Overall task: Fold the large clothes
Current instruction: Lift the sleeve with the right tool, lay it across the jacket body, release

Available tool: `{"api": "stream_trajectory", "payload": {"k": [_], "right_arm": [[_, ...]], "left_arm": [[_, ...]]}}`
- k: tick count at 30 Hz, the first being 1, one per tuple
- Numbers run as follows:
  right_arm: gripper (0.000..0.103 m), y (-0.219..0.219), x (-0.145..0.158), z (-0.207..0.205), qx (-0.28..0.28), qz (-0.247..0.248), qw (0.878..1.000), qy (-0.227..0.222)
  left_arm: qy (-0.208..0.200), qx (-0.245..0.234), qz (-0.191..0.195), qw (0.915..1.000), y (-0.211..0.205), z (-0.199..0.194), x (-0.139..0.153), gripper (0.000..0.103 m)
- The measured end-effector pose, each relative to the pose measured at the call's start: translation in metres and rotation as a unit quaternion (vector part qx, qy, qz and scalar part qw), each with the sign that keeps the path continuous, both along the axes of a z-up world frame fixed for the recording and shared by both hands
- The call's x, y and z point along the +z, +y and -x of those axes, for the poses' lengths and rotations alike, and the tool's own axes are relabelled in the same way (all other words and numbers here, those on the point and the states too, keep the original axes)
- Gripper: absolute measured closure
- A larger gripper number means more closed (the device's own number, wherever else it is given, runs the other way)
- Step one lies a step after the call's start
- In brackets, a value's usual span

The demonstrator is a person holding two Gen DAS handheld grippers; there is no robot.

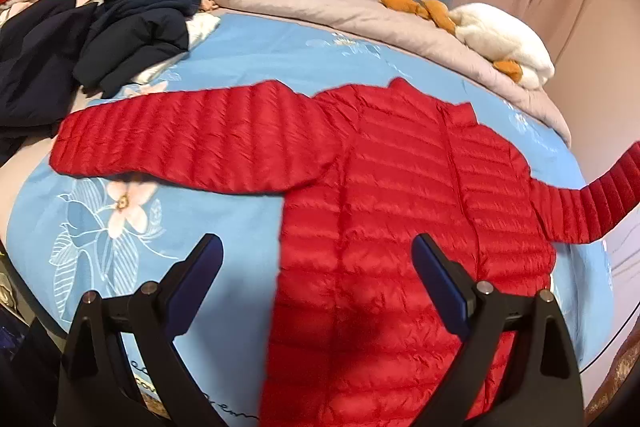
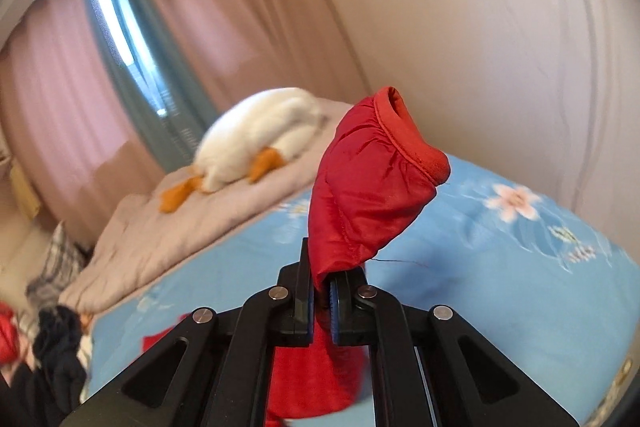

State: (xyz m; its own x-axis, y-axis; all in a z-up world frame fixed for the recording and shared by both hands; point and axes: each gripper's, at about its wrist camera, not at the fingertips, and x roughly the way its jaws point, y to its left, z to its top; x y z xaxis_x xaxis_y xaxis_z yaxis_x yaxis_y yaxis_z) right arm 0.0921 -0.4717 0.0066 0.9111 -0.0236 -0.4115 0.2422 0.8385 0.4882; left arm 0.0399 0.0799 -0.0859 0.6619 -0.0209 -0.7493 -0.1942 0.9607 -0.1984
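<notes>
Clamping the cuff of one sleeve, the right gripper (image 2: 320, 301) holds it raised off the blue floral bedsheet (image 1: 248, 67), while the left gripper (image 1: 316, 267) hovers with jaws apart over the hem of the red quilted puffer jacket (image 1: 400, 187), which lies flat on that sheet. Judging by this, the sleeve fold is under way; next the cuff should be carried across the jacket's body. Beyond the jacket lies a white plush duck (image 1: 504, 39).

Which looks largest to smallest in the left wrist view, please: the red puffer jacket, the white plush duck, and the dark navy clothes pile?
1. red puffer jacket, plainly largest.
2. dark navy clothes pile.
3. white plush duck.

The duck lies farther off, so its true size is unsure.
</notes>
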Motion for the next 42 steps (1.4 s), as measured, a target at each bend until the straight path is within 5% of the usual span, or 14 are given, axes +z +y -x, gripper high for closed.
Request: {"api": "stream_trajectory", "payload": {"k": [8,21,42], "right_arm": [[0.097,0.073,0.031,-0.025,0.086,0.055,0.994,-0.029],[0.097,0.157,0.023,-0.035,0.194,0.100,0.976,-0.014],[0.097,0.296,-0.064,-0.025,0.399,0.146,0.901,0.091]], "left_arm": [[-0.027,0.022,0.007,0.9994,0.022,0.008,0.020,0.008],[-0.040,0.026,0.028,0.9985,0.031,0.019,0.030,0.008],[-0.015,0.059,0.036,0.9975,0.048,0.032,0.011,0.007]]}}
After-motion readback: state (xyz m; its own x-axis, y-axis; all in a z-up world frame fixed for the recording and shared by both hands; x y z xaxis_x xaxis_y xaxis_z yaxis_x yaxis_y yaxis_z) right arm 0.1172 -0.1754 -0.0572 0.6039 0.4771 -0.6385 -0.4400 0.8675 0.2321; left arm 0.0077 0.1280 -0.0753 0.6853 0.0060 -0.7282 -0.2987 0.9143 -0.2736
